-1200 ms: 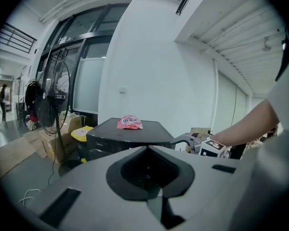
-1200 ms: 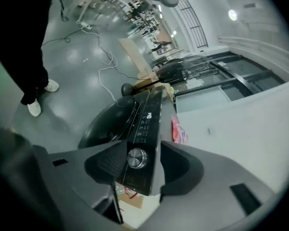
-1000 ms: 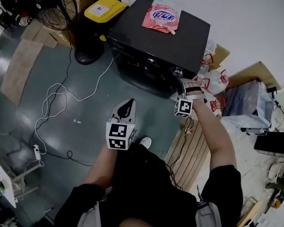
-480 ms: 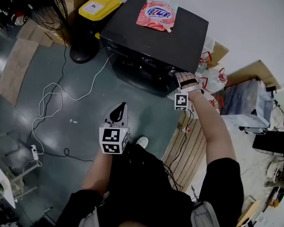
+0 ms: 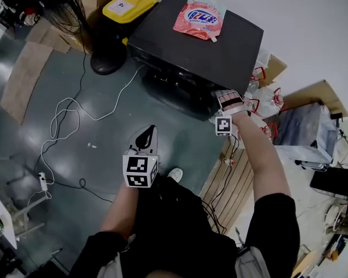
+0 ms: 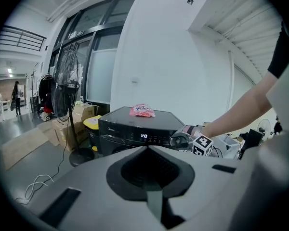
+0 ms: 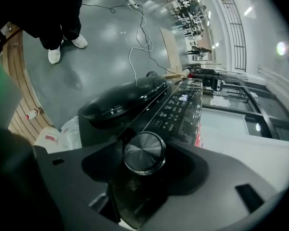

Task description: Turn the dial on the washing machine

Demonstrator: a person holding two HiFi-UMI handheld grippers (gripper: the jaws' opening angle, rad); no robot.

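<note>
The black washing machine stands at the top of the head view. Its silver dial sits at the right end of the control panel. My right gripper is at that front corner. In the right gripper view the dial lies between the jaws of the right gripper, which have just been opening and stand wide, with gaps on both sides of the dial. My left gripper hangs over the floor in front of the machine. In the left gripper view the left gripper is shut with nothing held.
A pink detergent bag lies on the machine's lid. A yellow-lidded bin and a fan's base stand to its left. A white cable trails over the floor. White bags and wooden slats are on the right.
The right gripper has rolled at the wrist and shifted a little at the machine's corner, now covering the dial in the head view. The left gripper has sunk slightly.
</note>
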